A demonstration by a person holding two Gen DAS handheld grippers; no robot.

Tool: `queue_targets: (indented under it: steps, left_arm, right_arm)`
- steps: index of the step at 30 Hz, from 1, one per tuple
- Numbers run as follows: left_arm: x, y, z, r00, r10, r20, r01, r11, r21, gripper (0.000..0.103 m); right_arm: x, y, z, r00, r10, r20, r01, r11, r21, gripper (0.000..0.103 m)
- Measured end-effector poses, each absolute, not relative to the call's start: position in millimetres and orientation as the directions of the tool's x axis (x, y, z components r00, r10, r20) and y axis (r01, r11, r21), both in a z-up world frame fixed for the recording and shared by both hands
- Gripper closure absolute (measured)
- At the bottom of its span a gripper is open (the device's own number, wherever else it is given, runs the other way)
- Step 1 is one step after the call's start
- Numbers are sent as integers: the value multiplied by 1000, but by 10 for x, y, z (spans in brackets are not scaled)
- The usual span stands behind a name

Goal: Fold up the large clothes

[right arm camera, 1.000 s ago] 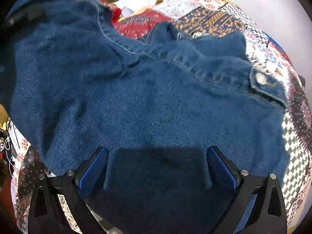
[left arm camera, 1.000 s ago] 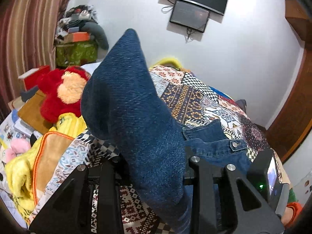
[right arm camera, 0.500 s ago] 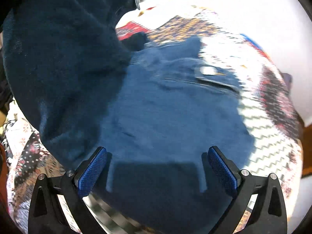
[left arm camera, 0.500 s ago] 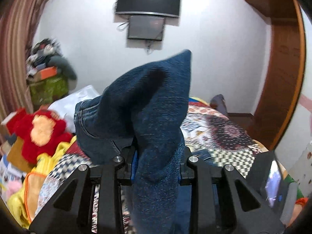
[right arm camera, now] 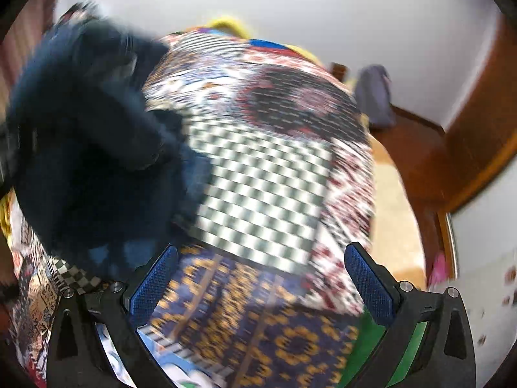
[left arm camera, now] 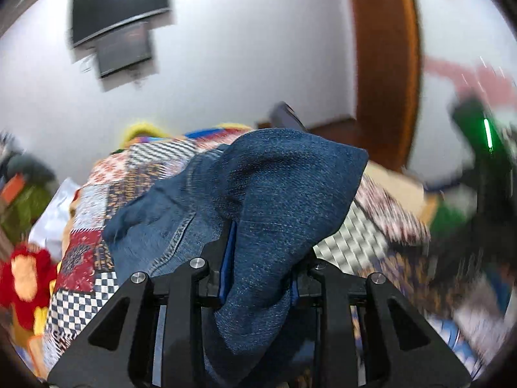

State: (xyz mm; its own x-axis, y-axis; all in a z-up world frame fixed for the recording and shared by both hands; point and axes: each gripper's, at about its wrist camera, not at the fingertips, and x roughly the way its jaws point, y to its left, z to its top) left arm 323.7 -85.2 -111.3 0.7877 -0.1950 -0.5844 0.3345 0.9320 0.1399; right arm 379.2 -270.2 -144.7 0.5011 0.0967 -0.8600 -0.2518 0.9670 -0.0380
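Note:
A blue denim jacket (left arm camera: 278,194) is lifted in a bunch above the patchwork bedspread (left arm camera: 142,168). My left gripper (left arm camera: 258,265) is shut on a thick fold of the jacket, and cloth fills the space between its blue pads and spills over the fingers. In the right wrist view the jacket (right arm camera: 84,148) is a dark blurred mass at the left, over the patchwork bedspread (right arm camera: 265,187). My right gripper (right arm camera: 261,278) stands wide open over the bedspread with nothing between its blue pads (right arm camera: 155,284), to the right of the jacket.
A red and orange plush toy (left arm camera: 22,278) lies at the bed's left edge beside yellow cloth. A wall television (left arm camera: 119,3) hangs above the far end. A wooden door frame (left arm camera: 384,64) and a wooden floor (right arm camera: 413,148) lie to the right.
My left gripper has swung right with the denim fold still in it, and the fold now leans to the right. My right gripper has moved right, off the jacket and over bare bedspread.

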Motion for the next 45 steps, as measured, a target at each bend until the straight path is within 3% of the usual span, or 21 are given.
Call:
queue_targets:
  steps: [7, 10, 12, 14, 16, 17, 21, 25, 29, 39, 45]
  left_arm:
    - [3052, -1062, -1576, 636, -183, -750, 464, 867, 182, 76]
    - [2964, -1052, -1672, 617, -154, -772, 465, 863, 199, 72]
    - [2871, -1078, -1636, 612, -151, -777, 466, 862, 199, 65]
    - [2804, -1050, -1581, 584, -197, -788, 479, 867, 138, 43]
    - [2762, -970, -1501, 559, -250, -790, 480, 875, 63, 26]
    - [2735, -924, -1452, 559, -263, -787, 471, 881, 40, 22]
    - [2695, -636, -1230, 605, -238, -760, 395, 918, 26, 22]
    - [2683, -280, -1017, 673, -190, -715, 304, 952, 33, 10]
    - [2761, 44, -946, 716, -121, -687, 218, 974, 55, 7]
    - [3031, 496, -1579, 586, -33, -809, 98, 995, 31, 7]
    - [2965, 649, -1728, 570, -119, -813, 96, 992, -78, 6]
  right_arm:
    - [3638, -3170, -1351, 512, 114, -851, -137, 989, 51, 1]
    - [3571, -3222, -1293, 518, 141, -843, -128, 988, 87, 1]
    - [3537, -3199, -1264, 522, 157, -838, -132, 986, 103, 1]
    - [3502, -3152, -1225, 526, 169, -834, -145, 984, 108, 1]
    - [3480, -3083, -1188, 532, 178, -828, -161, 981, 108, 1]
    - [3465, -3038, -1157, 535, 187, -824, -172, 979, 110, 1]
    - [3434, -2854, -1064, 542, 235, -807, -220, 966, 134, 1]
    - [3451, -2606, -1010, 537, 295, -791, -273, 947, 168, 1]
    - [3508, -2308, -1031, 513, 351, -783, -326, 924, 200, 1]
    - [3750, -1844, -1649, 358, 340, -870, -374, 906, 199, 1]
    - [3842, -2160, -1952, 305, 354, -884, -312, 914, 259, 1]
